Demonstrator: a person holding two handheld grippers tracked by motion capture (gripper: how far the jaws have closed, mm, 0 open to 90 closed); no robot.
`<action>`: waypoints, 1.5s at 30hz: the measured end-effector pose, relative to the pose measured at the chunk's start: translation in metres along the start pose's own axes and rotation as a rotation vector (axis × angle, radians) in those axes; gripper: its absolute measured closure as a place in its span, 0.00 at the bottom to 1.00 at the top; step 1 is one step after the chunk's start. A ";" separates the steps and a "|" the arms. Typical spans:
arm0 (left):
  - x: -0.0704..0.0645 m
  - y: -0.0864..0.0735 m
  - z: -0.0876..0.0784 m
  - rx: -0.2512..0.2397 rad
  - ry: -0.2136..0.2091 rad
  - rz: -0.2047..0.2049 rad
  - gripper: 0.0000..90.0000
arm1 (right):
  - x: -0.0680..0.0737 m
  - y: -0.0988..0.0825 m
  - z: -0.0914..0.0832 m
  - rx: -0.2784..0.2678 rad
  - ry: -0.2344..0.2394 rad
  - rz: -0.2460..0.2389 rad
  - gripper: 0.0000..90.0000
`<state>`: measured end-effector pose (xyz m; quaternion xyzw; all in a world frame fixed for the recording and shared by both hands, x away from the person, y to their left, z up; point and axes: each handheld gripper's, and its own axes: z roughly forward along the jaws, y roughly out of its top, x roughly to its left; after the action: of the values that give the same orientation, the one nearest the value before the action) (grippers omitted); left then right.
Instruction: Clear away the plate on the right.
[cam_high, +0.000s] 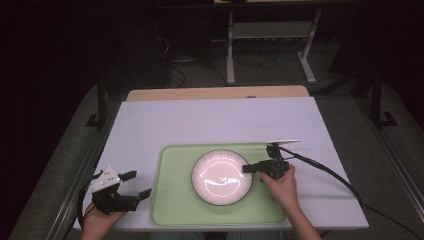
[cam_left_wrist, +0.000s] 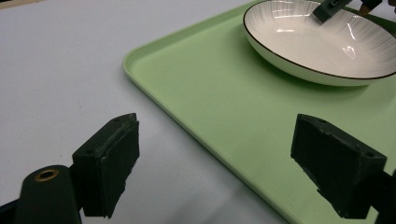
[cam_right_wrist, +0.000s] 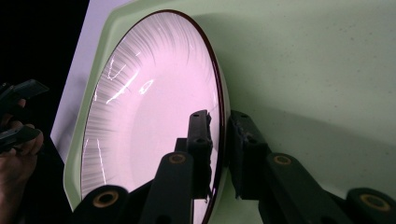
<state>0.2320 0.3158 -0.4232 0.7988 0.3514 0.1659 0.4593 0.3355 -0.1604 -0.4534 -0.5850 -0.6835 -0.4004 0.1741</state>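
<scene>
Table: white top, green tray on near middle.
Tray: holds one plate, nothing else.
Plate: white, dark rim, empty, sits flat in tray middle.
Right gripper: jaws nearly closed, pinching plate's right rim, one jaw inside, one outside.
Left gripper: jaws wide apart, nothing in them, rests left of tray.
Progress guess: plate grabbed, lift not yet started; moving plate remains.
</scene>
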 end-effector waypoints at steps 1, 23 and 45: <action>0.000 0.000 0.000 0.000 0.000 0.000 0.17 | 0.000 0.000 0.000 -0.002 0.000 -0.005 0.87; 0.000 0.000 0.001 0.005 0.000 0.002 0.17 | 0.008 0.000 -0.037 -0.188 -0.070 -0.202 0.53; 0.000 -0.001 0.003 0.012 0.001 0.001 0.17 | -0.001 -0.021 -0.086 -0.386 -0.241 -0.497 0.33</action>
<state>0.2329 0.3143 -0.4255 0.8017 0.3521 0.1643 0.4543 0.2964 -0.2257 -0.4076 -0.4658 -0.7325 -0.4806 -0.1248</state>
